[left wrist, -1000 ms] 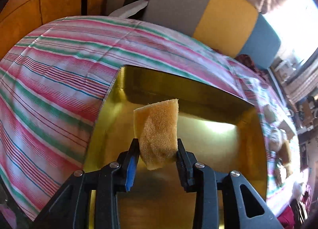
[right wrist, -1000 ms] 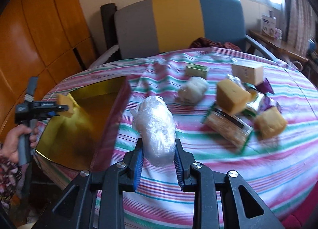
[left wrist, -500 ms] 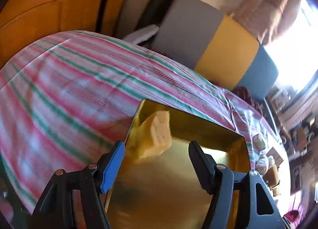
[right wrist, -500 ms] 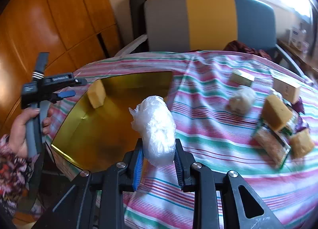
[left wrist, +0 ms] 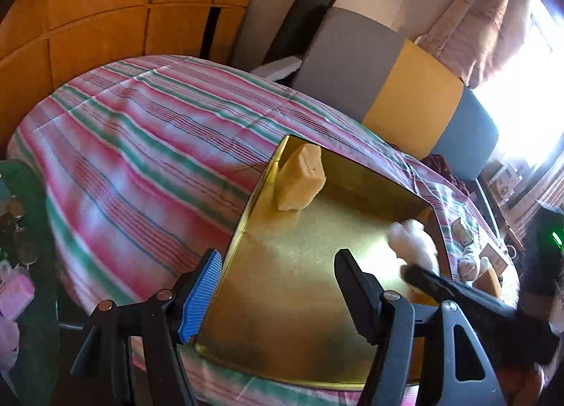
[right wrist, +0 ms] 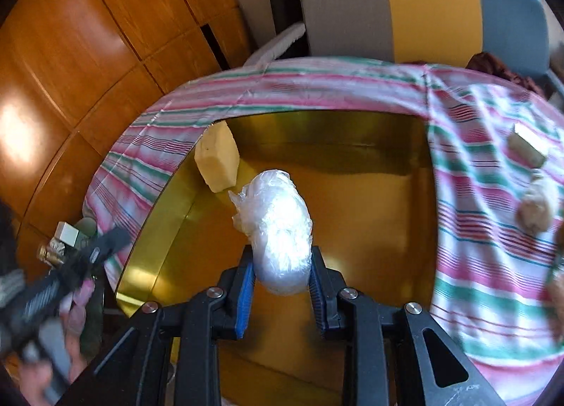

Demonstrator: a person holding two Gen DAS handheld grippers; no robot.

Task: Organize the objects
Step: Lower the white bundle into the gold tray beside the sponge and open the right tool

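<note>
- Left wrist view: the left gripper [left wrist: 275, 295] is hanging with its jaws spread and nothing between them — a second ago they were pinching the yellow sponge [left wrist: 300, 182], and they have just let it go.
- That sponge is now lying in the far left corner of the gold tray [left wrist: 268, 303], leaning against the tray's wall, well apart from the gripper, which is pulling back toward the near edge over the striped tablecloth [left wrist: 134, 159].
- So one object is sitting where it belongs, and the left hand is looking free for another pick.
- Moving right in the same view, a blurred white bundle is coming in over the tray's right side, carried by the other tool.
- Right wrist view: the right gripper [right wrist: 282, 279] is pinching the plastic-wrapped bundle [right wrist: 278, 229] firmly between its blue pads, exactly as it was a second ago, but it is now hovering over the tray's floor rather than over the cloth.
- The bundle is sitting just right of the sponge and not yet touching the tray — the release is probably the step coming next.
- Farther right, several small blocks and a pale lump [right wrist: 534, 208] are waiting on the cloth, too blurred to name, so the sorting is looking far from finished.
</note>
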